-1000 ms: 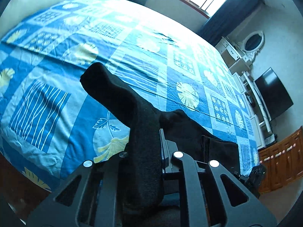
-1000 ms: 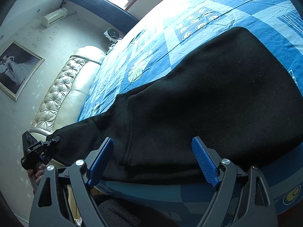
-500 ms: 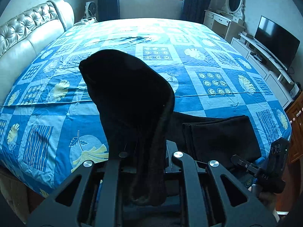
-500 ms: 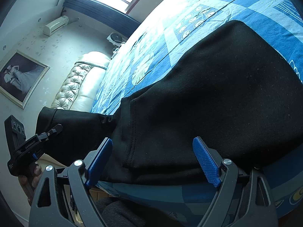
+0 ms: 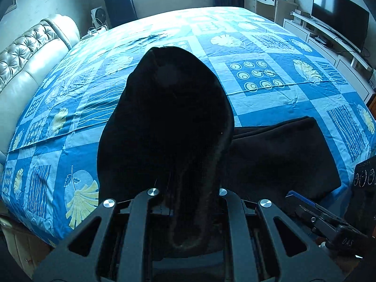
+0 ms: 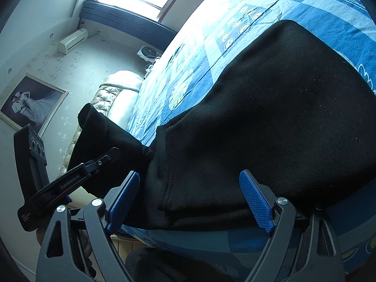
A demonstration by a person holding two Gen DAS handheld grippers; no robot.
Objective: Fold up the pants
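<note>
Black pants [image 6: 270, 122] lie on the blue patterned bed at its near edge, folded lengthwise. My left gripper [image 5: 185, 202] is shut on one end of the pants [image 5: 164, 129] and holds it raised above the bed, so the cloth hangs over the fingers and hides the tips. The flat part of the pants [image 5: 277, 157] lies to its right. My right gripper [image 6: 190, 199] is open, its blue pads [image 6: 255, 199] on either side of the pants' folded edge, not closed on it. The left gripper also shows in the right wrist view [image 6: 77, 176].
The bed [image 5: 270, 54] with its blue leaf-print cover fills the middle. A tufted cream headboard [image 5: 25, 58] runs along the left. A TV [image 5: 338, 30] on a white cabinet and a dresser stand at the right. A window is at the far wall.
My left gripper has lifted the pants' end higher and swung round to face the window. The raised cloth now fills more of its view. My right gripper stays open at the folded edge.
</note>
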